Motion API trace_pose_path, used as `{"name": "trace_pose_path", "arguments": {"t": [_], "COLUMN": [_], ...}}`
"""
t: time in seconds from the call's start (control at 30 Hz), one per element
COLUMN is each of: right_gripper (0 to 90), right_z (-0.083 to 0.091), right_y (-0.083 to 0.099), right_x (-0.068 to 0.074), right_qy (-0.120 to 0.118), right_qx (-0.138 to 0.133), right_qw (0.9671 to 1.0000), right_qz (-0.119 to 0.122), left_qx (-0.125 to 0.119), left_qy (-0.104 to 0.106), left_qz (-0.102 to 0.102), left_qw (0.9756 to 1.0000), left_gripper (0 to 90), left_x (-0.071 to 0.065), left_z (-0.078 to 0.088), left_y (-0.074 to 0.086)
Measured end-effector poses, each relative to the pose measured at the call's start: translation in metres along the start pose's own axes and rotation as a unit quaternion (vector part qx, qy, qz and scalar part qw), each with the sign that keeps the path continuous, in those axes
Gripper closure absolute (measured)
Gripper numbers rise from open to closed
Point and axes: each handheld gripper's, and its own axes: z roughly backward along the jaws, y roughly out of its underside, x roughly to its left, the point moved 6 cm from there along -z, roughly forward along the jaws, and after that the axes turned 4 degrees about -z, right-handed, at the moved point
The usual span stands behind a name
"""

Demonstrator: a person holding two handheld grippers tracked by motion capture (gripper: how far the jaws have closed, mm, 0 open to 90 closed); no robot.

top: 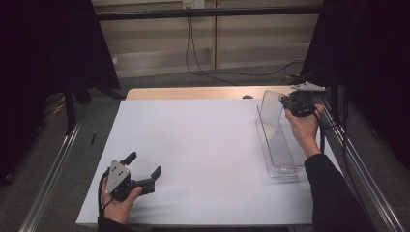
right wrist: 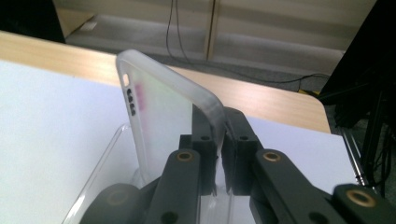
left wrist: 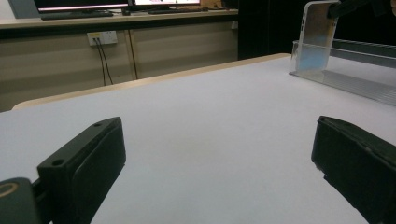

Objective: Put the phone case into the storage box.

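A clear, frosted phone case point(top: 271, 107) stands upright at the far end of a long clear plastic tray point(top: 283, 157) on the right side of the table. My right gripper point(top: 286, 102) is shut on the case's right edge. In the right gripper view the case point(right wrist: 159, 116) is pinched between the jaws of that gripper point(right wrist: 218, 135), with the tray point(right wrist: 100, 172) below. My left gripper point(top: 143, 165) rests open on the white sheet at the near left, with nothing between its jaws point(left wrist: 219, 158). From there the case point(left wrist: 318, 32) and tray point(left wrist: 355, 84) show far off to the right.
A white sheet point(top: 193, 140) covers most of the wooden table point(top: 193, 93). Metal rails point(top: 53, 169) run along both sides, with dark curtains behind them. Cables point(top: 193, 58) hang on the back wall.
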Motion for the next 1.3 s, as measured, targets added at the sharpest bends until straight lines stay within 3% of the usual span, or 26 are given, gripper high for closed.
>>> {"name": "trace_pose_path", "arguments": {"t": [0.1,0.2,0.87,1.3], "right_gripper": [84.7,84.7,83.6,83.2], "right_z": [0.001,0.0,-0.02,-0.026], "right_y": [0.001,-0.001,-0.013,-0.015], "right_x": [-0.002,-0.001,-0.004,-0.007], "right_qy": [-0.006,-0.003,-0.006,-0.01], "right_qx": [0.015,0.015,0.022,0.02], "right_qw": [0.9999,0.9997,0.9994,0.9997], "right_qz": [0.003,0.017,0.025,0.01], "left_qx": [0.0,-0.001,-0.004,-0.004], "left_qy": [0.002,0.002,-0.001,-0.007], "left_qz": [0.003,0.001,0.007,0.009], "left_qw": [1.0,1.0,1.0,0.9999], "left_gripper": [3.0,3.0,3.3,3.4], "left_x": [-0.001,-0.002,0.0,0.002], "left_z": [-0.001,-0.002,-0.001,-0.001], "left_y": [0.0,0.0,-0.001,0.0]}}
